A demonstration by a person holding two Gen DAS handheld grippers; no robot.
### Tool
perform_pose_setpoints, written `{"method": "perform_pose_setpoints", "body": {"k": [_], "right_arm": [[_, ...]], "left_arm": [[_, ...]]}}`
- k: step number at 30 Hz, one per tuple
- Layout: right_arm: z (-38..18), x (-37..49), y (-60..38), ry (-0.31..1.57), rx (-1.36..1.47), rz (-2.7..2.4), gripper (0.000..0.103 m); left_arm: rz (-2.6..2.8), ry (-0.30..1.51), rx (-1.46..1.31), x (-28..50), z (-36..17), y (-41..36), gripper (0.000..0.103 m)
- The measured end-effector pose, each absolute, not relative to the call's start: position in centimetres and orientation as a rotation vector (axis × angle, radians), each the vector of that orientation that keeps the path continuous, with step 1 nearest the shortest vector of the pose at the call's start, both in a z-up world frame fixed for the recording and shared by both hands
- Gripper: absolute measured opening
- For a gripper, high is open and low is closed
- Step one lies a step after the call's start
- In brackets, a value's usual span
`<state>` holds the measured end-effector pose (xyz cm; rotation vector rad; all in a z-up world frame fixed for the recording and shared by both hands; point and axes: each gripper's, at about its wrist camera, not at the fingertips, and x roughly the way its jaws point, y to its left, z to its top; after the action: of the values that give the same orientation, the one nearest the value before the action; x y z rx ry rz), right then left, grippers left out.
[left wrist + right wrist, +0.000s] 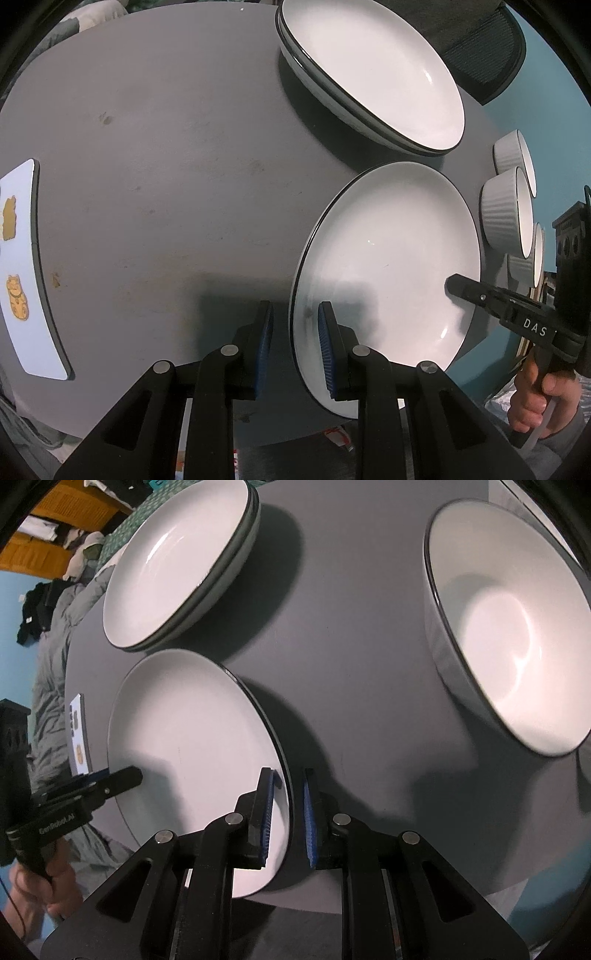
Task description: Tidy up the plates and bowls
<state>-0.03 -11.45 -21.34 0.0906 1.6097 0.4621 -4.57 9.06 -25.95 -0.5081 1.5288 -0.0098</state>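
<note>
Left wrist view. Your left claw (295, 343) straddles the left rim of the single white plate (388, 266): one blue pad sits over the plate, the other outside it, and a gap shows between the outer pad and the rim, so you cannot tell here whether it clamps. The plate lies on the grey desk (166, 166), near its front edge. Behind it stands a stack of plates (369, 70). To the right, ribbed white bowls (506, 206) line the desk's edge. A white card with gold figures (22, 258) lies far left. Your right claw (458, 286) reaches in over the plate's right side, held by your right hand (535, 398).

Right wrist view. Your right claw (288, 812) has its pads closed on the right rim of the same plate (192, 753), one pad above, one outside. The stack (177, 561) sits just behind the plate. A deep white bowl (509, 638) stands well apart at right. Your left claw (135, 775) touches the plate's left side.
</note>
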Motion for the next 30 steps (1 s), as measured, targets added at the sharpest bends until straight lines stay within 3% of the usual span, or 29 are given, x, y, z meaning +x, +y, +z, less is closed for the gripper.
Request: {"method": "perform_pose_setpoints", "body": {"k": [13,30], "right_arm": [[-21.3,0.4,-10.8,1.596,0.049,0.509,0.018],[-20.0,0.3,-9.4,1.613,0.037,0.539,0.014]], "left_arm": [[-0.023,1.536,-0.524,-3.7,-26.4,8.3,0.023],[0.008,1.541,-0.478,-4.3,-24.4,8.3,0.023]]}}
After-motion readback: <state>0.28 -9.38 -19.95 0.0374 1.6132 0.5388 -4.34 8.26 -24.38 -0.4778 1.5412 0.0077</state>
